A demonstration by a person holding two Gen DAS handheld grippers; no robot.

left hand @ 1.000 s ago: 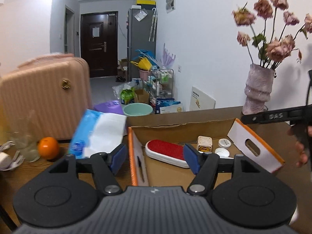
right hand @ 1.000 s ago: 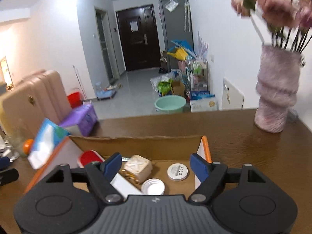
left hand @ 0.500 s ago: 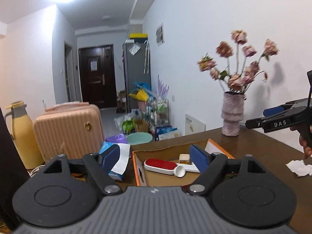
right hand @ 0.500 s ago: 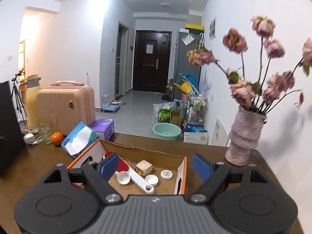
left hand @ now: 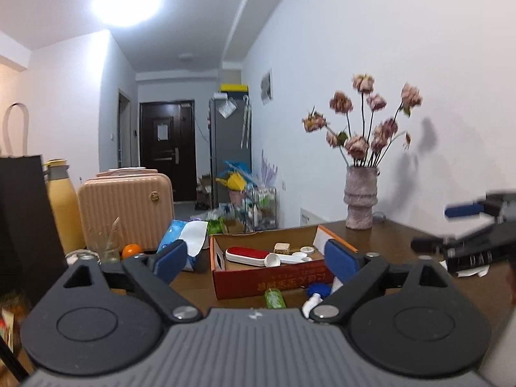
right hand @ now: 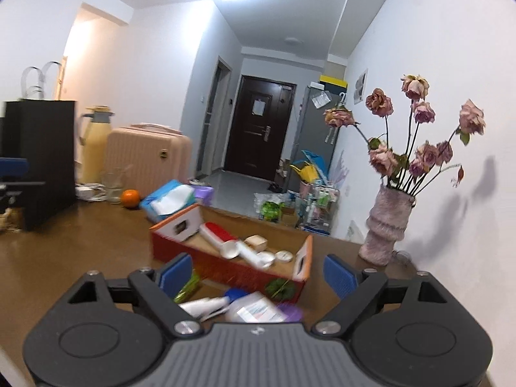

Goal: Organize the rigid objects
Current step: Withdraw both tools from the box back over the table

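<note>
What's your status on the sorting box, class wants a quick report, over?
Left gripper open, empty. Right gripper open, empty. Cardboard box on table holds lint brush, scoops, caps. Tubes and small bottles lie loose before the box, unsorted.

Setting: private home, living area opening onto entrance hallway.
Evidence: dark front door (left hand: 167, 148) with handle at hallway end; grey refrigerator (left hand: 229, 148) beside it, yellow box on top; wire rack (left hand: 261, 208) stocked with bottles along white wall.
Brown wooden tabletop (right hand: 64, 242) carries household items: pink textured vase (left hand: 359, 200) holding dried roses, pink ribbed suitcase (left hand: 125, 206), yellow thermos jug (left hand: 63, 206), orange (right hand: 130, 198), tissue pack (right hand: 169, 200), black paper bag (right hand: 48, 158).
Round ceiling light (left hand: 125, 4) overhead.
</note>
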